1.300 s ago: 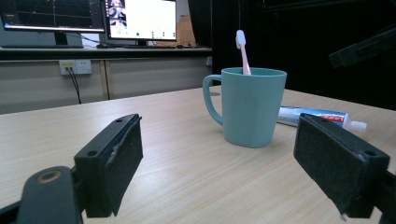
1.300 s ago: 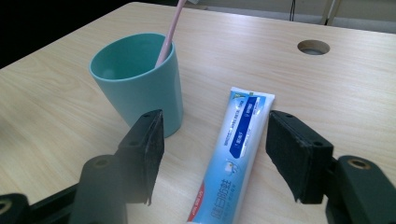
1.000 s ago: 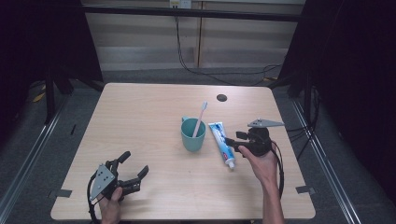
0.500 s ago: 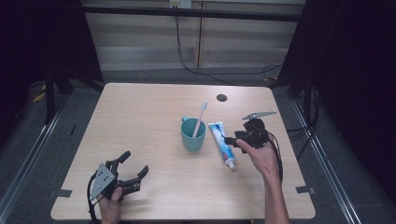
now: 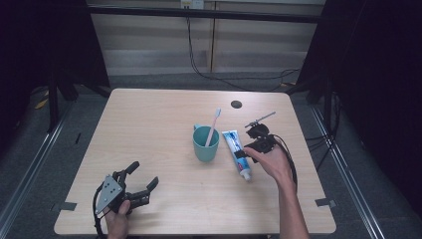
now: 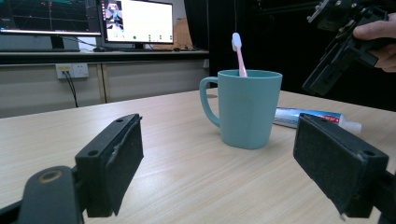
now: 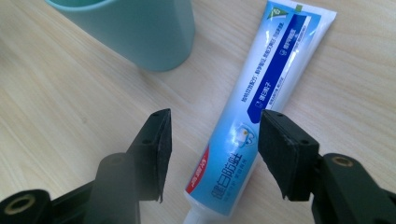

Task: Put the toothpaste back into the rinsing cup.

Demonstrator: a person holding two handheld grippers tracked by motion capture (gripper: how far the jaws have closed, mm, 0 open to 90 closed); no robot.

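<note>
Two grippers are in play, and the nearer one is idle: the left gripper rests in the person's hand at the near left corner of the wooden table, jaws spread wide with nothing between them, well apart from everything else. Further in, right of centre, the right gripper hangs over the toothpaste tube, which lies flat on the table just beside the teal mug, cap end toward the person. Its jaws stand about half open and have just been closing; the tube sits between the pads but neither pad presses on it yet. The step in hand appears to be the pick-up of the tube. To do it well, the gripper should descend until both pads bracket the tube's lower body, near the cap shoulder where the tube is likely stiffest, then close squarely across its width. A grip across the flat, soft middle would probably squeeze the paste and let the tube sag or twist. Keep the left pad clear of the mug wall during descent, since a nudge could tip it. Beyond, the pink toothbrush stands in the mug, head up, leaning toward the far edge.
</note>
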